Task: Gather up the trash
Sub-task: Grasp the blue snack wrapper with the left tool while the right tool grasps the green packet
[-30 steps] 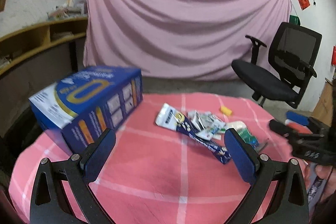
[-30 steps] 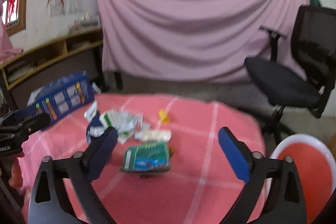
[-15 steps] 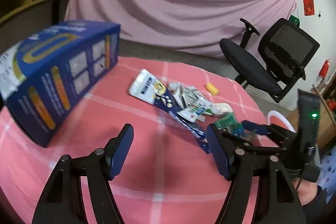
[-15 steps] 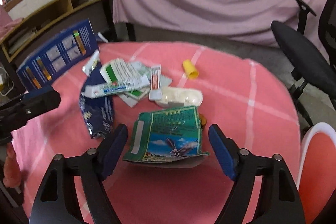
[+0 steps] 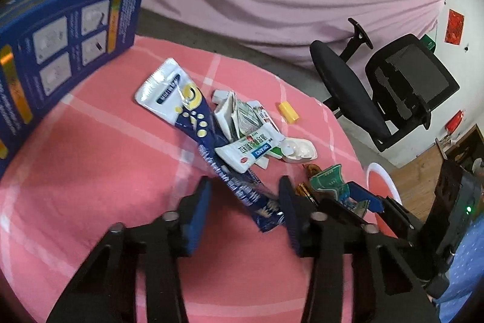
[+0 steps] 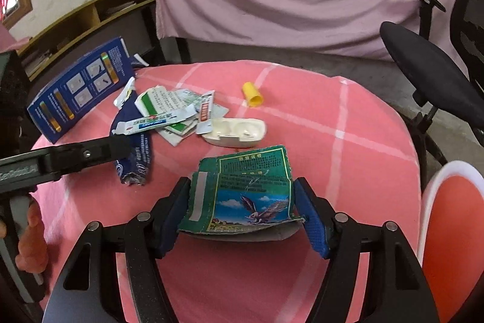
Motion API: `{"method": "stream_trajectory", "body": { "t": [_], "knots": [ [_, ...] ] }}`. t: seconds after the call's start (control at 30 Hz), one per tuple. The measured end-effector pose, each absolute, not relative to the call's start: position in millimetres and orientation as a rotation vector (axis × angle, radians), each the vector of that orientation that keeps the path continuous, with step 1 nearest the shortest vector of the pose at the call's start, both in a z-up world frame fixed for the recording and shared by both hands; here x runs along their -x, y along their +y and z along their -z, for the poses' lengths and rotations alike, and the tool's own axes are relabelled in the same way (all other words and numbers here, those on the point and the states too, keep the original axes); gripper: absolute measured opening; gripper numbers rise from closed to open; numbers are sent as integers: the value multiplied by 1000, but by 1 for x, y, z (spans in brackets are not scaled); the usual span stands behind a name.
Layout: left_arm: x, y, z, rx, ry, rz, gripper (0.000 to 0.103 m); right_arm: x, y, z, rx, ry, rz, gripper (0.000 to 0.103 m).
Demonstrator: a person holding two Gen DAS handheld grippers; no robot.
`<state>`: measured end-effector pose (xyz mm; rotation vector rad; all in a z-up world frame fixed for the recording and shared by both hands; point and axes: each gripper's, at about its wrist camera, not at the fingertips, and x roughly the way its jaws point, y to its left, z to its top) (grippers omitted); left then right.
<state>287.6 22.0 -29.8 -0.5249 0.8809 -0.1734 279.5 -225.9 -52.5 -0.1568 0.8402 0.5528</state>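
While the green wrapper [image 6: 242, 196] lies flat on the pink counter [image 6: 348, 171], the right tool [image 6: 242, 211] brackets it, pads at both edges. Left tool [image 5: 245, 208], jaws just closing, straddles the dark blue pouch's [image 5: 239, 186] end without clear contact. Other litter lies beyond.

The left gripper [image 5: 245, 196] is pointing steeply downward, its jaws just closing in, pads apart. The right gripper [image 6: 242, 202] is tilting down too, its blue pads seemingly pressing something between them. A hand [image 6: 30, 238] is gripping the left tool's handle at the near left.
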Motion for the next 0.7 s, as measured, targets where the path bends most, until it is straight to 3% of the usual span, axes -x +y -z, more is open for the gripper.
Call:
{"method": "stream_trajectory", "body": {
  "t": [0.07, 0.2, 0.47, 0.7],
  "knots": [
    [-290, 23, 32, 549, 901, 180, 18, -279, -229, 51, 147, 833, -556, 68],
    [-286, 28, 30, 570, 899, 171, 11, -276, -230, 48, 132, 808, -562, 68],
    [-244, 15, 12, 410, 777, 84, 9, -257, -235, 33, 100, 688, -592, 67],
    [-212, -16, -14, 227, 559, 33, 9, -230, -255, 8, 24, 459, -598, 67]
  ]
}}
